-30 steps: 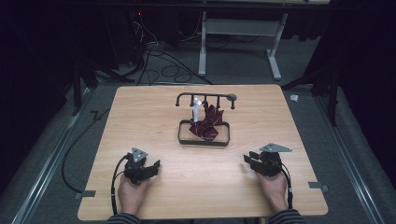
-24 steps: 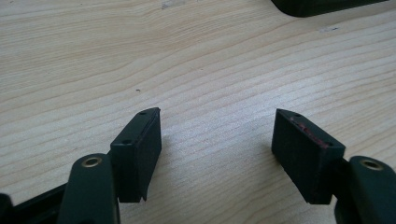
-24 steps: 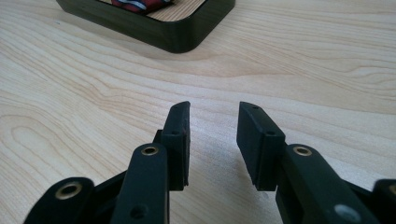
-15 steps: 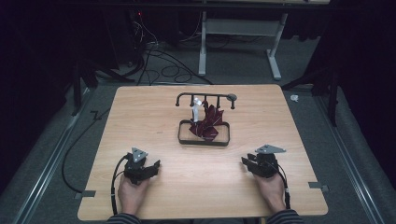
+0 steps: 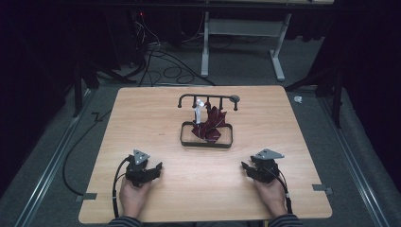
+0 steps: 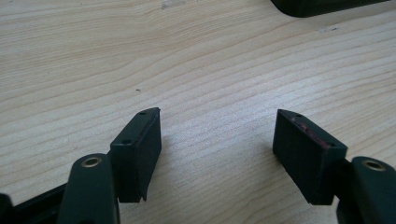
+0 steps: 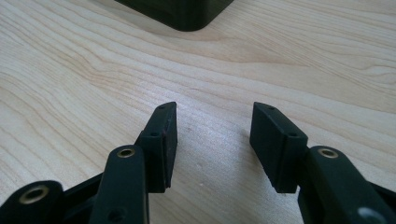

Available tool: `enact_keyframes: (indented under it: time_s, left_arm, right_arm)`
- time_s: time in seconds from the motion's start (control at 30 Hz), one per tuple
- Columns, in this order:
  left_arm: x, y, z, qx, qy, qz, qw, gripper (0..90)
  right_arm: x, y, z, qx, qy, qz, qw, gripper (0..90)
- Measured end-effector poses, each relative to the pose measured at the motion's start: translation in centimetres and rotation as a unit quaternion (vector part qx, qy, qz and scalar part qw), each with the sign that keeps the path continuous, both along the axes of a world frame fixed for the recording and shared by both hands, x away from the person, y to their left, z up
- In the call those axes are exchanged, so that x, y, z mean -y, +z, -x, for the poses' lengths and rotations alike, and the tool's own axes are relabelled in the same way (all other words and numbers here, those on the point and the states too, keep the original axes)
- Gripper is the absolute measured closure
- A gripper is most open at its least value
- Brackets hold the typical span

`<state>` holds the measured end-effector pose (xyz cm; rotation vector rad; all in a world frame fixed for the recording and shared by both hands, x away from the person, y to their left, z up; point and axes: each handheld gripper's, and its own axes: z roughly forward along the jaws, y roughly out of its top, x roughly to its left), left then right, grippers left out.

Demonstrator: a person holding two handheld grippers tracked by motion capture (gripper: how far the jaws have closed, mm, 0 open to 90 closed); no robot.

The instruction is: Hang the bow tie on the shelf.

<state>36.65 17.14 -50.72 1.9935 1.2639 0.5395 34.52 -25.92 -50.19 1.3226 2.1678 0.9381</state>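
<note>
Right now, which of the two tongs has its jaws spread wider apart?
The left tongs. In their own view the two black jaws stand far apart over bare wood, while the right tongs show a clearly narrower gap. Both are open and hold nothing.

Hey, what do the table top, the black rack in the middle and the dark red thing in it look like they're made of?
Table top: pale wood or wood-look laminate; grain lines show clearly, matte finish. Rack: likely dark metal or plastic, going by its thin black bars and hooks; too small to tell which. Dark red thing: probably cloth, since it sits crumpled in soft folds.
</note>
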Motion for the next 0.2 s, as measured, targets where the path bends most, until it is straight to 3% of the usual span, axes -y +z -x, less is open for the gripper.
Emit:
enact_keyframes:
  time_s: [0.2]
  left_arm:
    - [0.0, -0.01, 0.03, 0.001, -0.001, 0.0, 1.0, 32.9]
  right_arm:
    - [0.0, -0.01, 0.0, 0.0, 0.0, -0.001, 1.0, 52.7]
